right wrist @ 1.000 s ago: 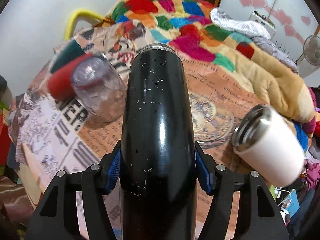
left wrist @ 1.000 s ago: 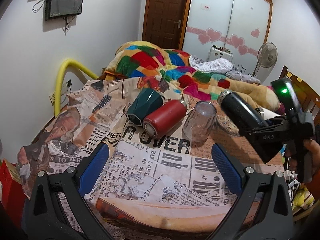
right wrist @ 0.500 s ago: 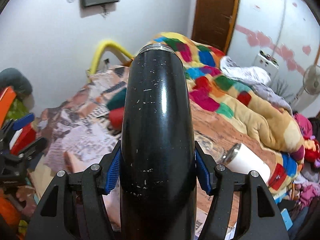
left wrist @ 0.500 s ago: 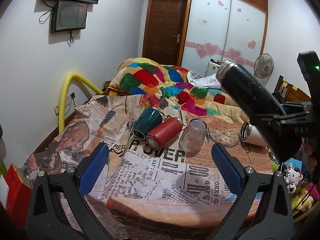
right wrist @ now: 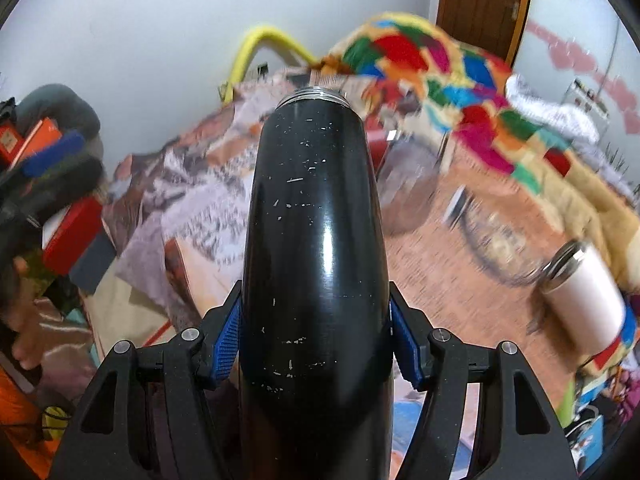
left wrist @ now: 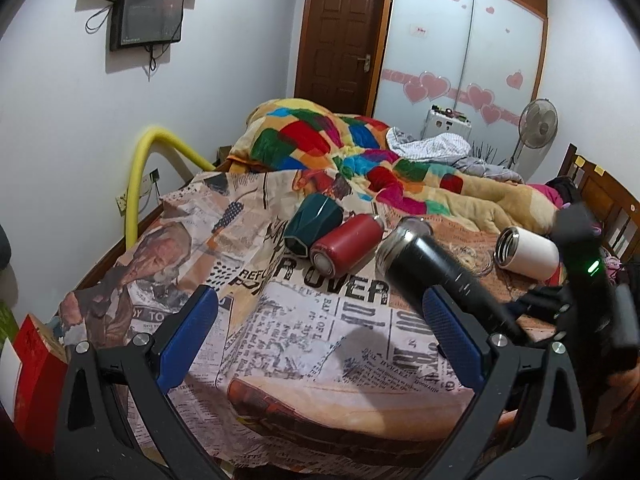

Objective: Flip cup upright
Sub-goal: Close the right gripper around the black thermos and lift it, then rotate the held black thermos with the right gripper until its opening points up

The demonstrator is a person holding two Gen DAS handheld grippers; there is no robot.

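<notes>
My right gripper (right wrist: 316, 340) is shut on a black flask (right wrist: 316, 248), held in the air with its open steel mouth pointing away. In the left wrist view the black flask (left wrist: 436, 272) hangs tilted over the newsprint bed cover, mouth up and to the left, with the right gripper's body (left wrist: 592, 292) behind it. My left gripper (left wrist: 320, 340) is open and empty above the near end of the bed. A green cup (left wrist: 312, 222), a red flask (left wrist: 346, 242) and a white flask (left wrist: 528, 254) lie on their sides. A clear glass (right wrist: 404, 188) is blurred behind the black flask.
A newsprint-patterned cover (left wrist: 328, 320) lies over the bed, with a colourful quilt (left wrist: 340, 144) heaped at the far end. A yellow padded rail (left wrist: 138, 176) runs along the left side. A wooden frame (left wrist: 604, 196) stands at the right. A red box (left wrist: 32, 364) sits at the lower left.
The right gripper has swung the black flask down and forward, from high at the right to low over the cover in front of the clear glass. The left gripper has stayed open.
</notes>
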